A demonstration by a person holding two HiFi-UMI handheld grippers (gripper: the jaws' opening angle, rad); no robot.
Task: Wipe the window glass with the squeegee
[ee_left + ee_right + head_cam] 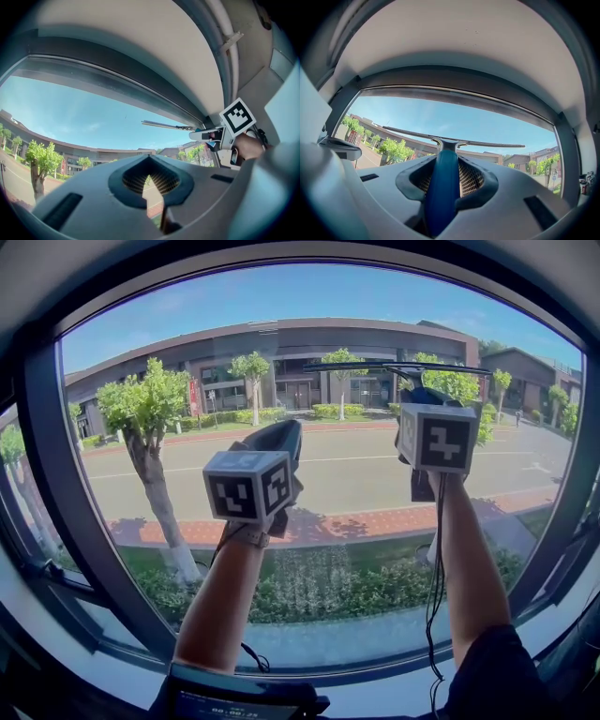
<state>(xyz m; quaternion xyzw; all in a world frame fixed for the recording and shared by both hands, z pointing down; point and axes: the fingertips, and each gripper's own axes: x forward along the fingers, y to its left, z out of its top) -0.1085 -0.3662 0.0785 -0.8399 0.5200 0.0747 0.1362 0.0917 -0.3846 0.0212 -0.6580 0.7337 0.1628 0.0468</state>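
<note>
The squeegee has a blue handle [440, 187] and a thin dark blade [454, 139]. My right gripper [443, 161] is shut on the handle, with the blade held level against the upper part of the window glass [454, 119]. In the head view the blade [398, 366] sits above my right gripper [424, 395], right of centre. My left gripper [279, 435] is held up near the glass [328, 474], lower and to the left, with its jaws shut and nothing between them. From the left gripper view [150, 161] the squeegee blade [166, 125] shows to the right.
A dark window frame [56, 484] rings the pane, with a pale sill [375, 699] below and a ceiling soffit [454, 51] above. Outside are trees, a road and a long building. A cable [434, 596] hangs along the right forearm.
</note>
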